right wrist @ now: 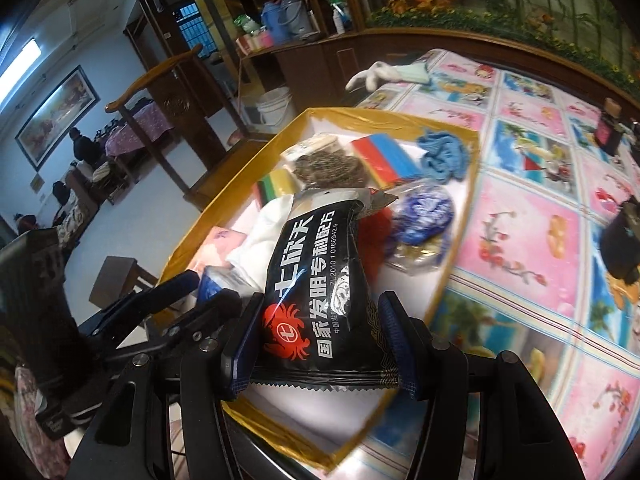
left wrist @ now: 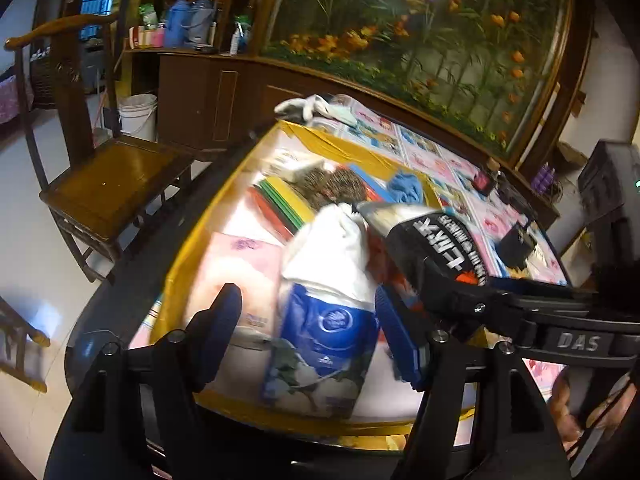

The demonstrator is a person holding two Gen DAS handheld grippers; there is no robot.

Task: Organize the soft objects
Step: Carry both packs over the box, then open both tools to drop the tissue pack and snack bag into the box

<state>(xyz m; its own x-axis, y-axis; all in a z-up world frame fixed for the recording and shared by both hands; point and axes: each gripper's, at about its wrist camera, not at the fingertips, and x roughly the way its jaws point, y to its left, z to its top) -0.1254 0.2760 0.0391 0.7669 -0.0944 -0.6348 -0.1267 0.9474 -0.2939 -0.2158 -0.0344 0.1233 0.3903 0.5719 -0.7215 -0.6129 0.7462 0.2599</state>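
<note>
A gold-rimmed shallow box on the table holds soft goods. My right gripper is shut on a black snack packet with a red crab logo and holds it over the box; the packet also shows in the left wrist view. My left gripper is open, its fingers either side of a blue-and-white tissue pack lying in the box. A pink tissue pack, coloured sponges, a scouring pad, a blue cloth and a blue foil bag lie in the box.
The table has a pink and blue cartoon cover. White gloves lie at its far corner. Dark small objects sit at the right. A wooden chair and a white bucket stand to the left.
</note>
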